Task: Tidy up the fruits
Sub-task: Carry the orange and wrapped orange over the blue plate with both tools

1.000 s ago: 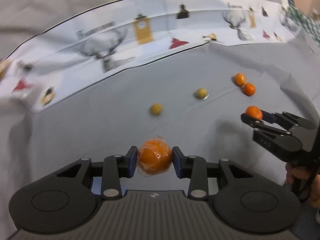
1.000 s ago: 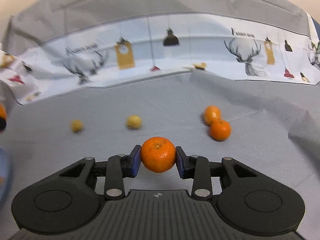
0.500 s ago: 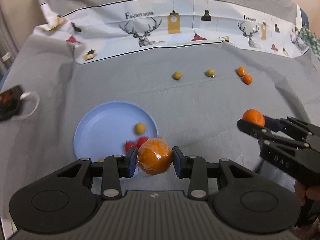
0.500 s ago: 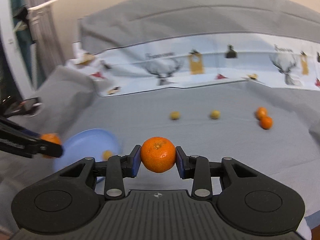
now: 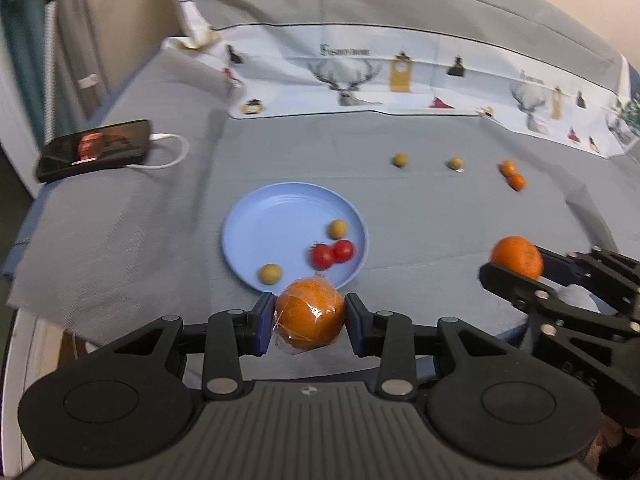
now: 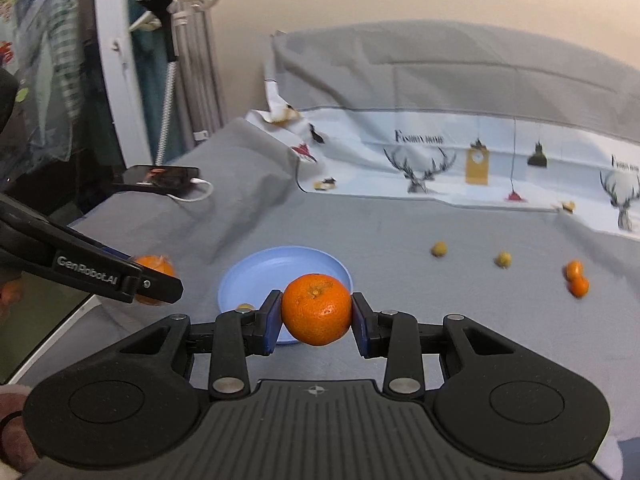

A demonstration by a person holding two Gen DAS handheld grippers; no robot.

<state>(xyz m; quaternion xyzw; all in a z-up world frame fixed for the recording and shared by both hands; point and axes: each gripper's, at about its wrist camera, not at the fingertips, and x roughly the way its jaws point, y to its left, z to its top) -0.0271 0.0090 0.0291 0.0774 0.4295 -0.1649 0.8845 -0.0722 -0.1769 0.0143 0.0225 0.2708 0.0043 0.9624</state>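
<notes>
Gripping a plastic-wrapped orange [image 5: 310, 318], the left tongs [image 5: 310, 322] hang at the near rim of the blue plate [image 5: 280, 216], which holds two red tomatoes [image 5: 332, 254] and two small yellow fruits [image 5: 338, 229]. The right tongs [image 6: 316, 316] clamp a bare tangerine [image 6: 316, 309] above the grey surface [image 6: 460, 312]. Farther off lie two loose yellow fruits [image 5: 400, 160] and two small oranges [image 5: 513, 175], touching each other.
</notes>
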